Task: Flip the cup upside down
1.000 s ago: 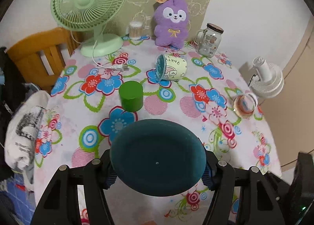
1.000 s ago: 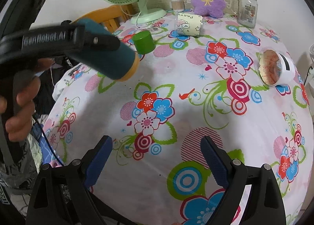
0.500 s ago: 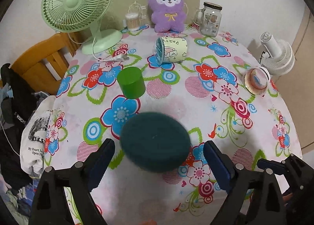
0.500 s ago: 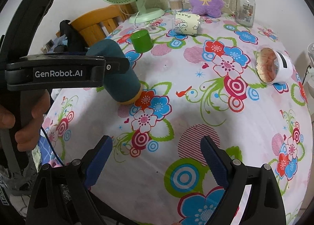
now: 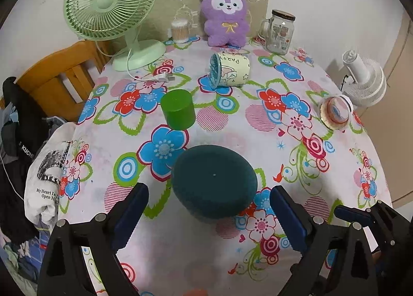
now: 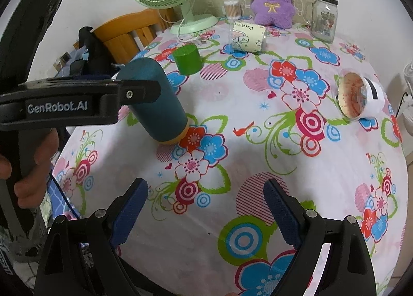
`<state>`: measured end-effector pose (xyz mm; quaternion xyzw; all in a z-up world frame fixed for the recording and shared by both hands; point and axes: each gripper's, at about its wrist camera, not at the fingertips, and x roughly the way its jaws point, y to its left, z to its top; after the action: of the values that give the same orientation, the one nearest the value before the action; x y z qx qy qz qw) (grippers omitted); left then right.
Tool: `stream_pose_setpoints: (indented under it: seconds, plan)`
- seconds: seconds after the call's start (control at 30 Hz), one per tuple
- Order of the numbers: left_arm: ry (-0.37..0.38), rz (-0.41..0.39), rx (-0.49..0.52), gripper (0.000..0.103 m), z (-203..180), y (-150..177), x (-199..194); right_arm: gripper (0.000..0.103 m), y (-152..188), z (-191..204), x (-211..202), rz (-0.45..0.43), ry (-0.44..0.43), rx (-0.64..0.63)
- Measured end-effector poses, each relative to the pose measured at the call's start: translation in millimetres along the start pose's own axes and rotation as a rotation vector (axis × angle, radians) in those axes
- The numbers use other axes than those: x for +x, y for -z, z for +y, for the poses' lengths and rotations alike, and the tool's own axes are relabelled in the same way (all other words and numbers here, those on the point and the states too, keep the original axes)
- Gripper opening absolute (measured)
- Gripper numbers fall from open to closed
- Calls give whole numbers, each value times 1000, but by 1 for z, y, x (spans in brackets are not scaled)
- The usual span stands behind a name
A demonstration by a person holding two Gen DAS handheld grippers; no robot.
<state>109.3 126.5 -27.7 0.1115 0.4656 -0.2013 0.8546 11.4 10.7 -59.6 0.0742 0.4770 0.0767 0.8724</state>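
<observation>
A dark teal cup stands upside down on the flowered tablecloth, its flat base up and its orange rim on the cloth. In the right wrist view the cup shows the orange rim at the bottom. My left gripper is open, its jaws wide on either side of the cup and apart from it. In the right wrist view the left gripper's black body crosses in front of the cup. My right gripper is open and empty over the near part of the table.
A green cup stands upside down behind the teal one. A pale printed cup and a white cup lie on their sides. A green fan, purple plush, glass jar and cotton-swab pot stand at the back. A wooden chair is at the left.
My left gripper held the teal cup in the air, lowered it to the cloth upside down, then opened and drew back. The right gripper has stayed in place.
</observation>
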Motion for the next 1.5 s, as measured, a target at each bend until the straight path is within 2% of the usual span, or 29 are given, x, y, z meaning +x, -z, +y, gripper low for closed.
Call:
stream_pose_setpoints:
  seconds: [0.27, 0.53, 1.07, 1.27, 1.5]
  plan:
    - [18, -36, -52, 98, 13, 5, -13, 93, -12, 7, -5, -33, 30, -17]
    - [27, -149, -132, 103, 29, 9, -38, 95, -23, 10, -17, -88, 60, -19]
    - [0, -303, -224, 103, 52, 24, -73, 96, -51, 28, -54, -265, 136, -48]
    - [-11, -348, -246, 103, 58, 28, -82, 97, -55, 30, -67, -340, 127, -33]
    - [-23, -378, -233, 103, 54, 29, -86, 97, -56, 35, -77, -400, 149, -34]
